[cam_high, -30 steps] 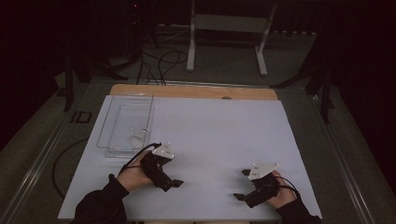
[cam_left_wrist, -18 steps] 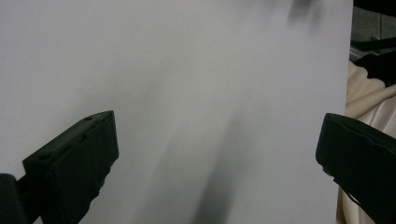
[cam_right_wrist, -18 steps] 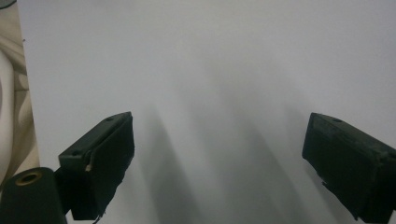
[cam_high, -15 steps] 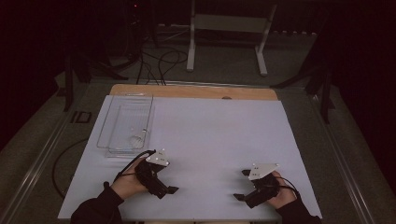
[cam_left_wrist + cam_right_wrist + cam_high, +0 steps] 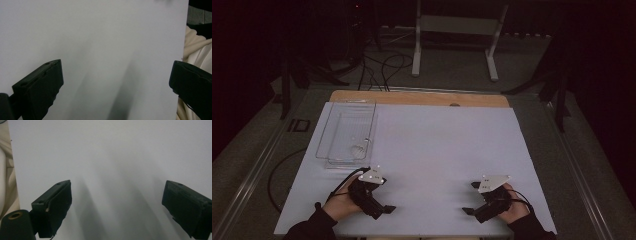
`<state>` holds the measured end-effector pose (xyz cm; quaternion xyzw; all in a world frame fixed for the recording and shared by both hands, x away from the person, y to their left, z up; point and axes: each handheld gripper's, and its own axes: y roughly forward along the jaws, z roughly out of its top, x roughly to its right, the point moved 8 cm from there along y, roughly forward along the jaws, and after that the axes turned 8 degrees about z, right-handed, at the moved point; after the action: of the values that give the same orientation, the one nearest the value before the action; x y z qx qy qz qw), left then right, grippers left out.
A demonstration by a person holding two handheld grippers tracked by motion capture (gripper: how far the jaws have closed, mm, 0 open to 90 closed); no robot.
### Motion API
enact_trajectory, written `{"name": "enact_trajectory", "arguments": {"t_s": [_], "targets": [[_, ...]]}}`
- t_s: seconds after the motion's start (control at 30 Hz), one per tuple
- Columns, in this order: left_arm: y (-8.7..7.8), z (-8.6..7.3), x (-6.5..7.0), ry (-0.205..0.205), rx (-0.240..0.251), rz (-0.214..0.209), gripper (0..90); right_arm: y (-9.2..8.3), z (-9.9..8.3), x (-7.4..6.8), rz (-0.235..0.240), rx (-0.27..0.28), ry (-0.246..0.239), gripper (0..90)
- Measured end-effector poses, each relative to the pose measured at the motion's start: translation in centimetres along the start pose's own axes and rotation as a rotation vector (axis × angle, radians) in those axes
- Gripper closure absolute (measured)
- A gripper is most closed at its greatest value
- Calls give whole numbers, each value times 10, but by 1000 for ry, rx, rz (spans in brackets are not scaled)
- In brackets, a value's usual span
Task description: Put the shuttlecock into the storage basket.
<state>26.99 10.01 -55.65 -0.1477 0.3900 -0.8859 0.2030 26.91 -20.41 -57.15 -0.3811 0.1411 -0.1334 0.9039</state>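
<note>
My left gripper (image 5: 383, 196) rests low over the white table sheet (image 5: 437, 150) near the front left, held in a hand, with a grey plate on top. In the left gripper view its black jaws stand far apart, and the gripper (image 5: 115, 80) is open over bare white sheet. My right gripper (image 5: 471, 198) sits near the front right, also in a hand. The right gripper view shows this gripper (image 5: 117, 205) open too, with only the sheet between its jaws.
A clear plastic tray (image 5: 325, 134) stands at the back left of the sheet. A wooden strip (image 5: 422, 98) runs along the far edge. Cream cloth (image 5: 197, 50) lies just past the sheet's near edge (image 5: 5, 170). Cables and a white stand (image 5: 457, 30) are on the floor beyond.
My left gripper has drawn back toward the table's near edge and a little to the left. The right gripper has barely moved.
</note>
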Motion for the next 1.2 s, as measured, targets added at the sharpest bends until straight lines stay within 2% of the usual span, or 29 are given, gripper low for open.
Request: {"name": "enact_trajectory", "arguments": {"t_s": [0.1, 0.23, 0.43, 0.67, 0.8, 0.87, 0.97, 1.03, 1.2], "targets": [[-2, -5, -2, -9, 9, 3, 1, 0, 0, 0, 1, 3, 3, 90], [-7, -11, -5, -41, 50, -6, 1, -1, -1, 0, -2, 1, 2, 90], [-11, -22, -12, -69, 49, 38, 1, -1, -1, 1, -6, 2, 7, 91], [-17, -28, -16, -106, 86, 72, 1, -1, -2, 1, -8, -4, 3, 90], [-18, -33, -19, -104, 83, 103, 1, -1, -2, 1, -8, -5, 4, 90], [-19, -34, -19, -108, 90, 109, 1, -1, -3, 2, -9, -5, 2, 90], [-21, -34, -20, -103, 105, 142, 1, -1, -4, 2, -11, -10, 7, 91], [-23, -34, -21, -108, 125, 148, 2, -1, -4, 3, -10, -9, 10, 91], [-23, -34, -22, -109, 134, 157, 1, -1, -4, 3, -28, -8, 8, 90]]}}
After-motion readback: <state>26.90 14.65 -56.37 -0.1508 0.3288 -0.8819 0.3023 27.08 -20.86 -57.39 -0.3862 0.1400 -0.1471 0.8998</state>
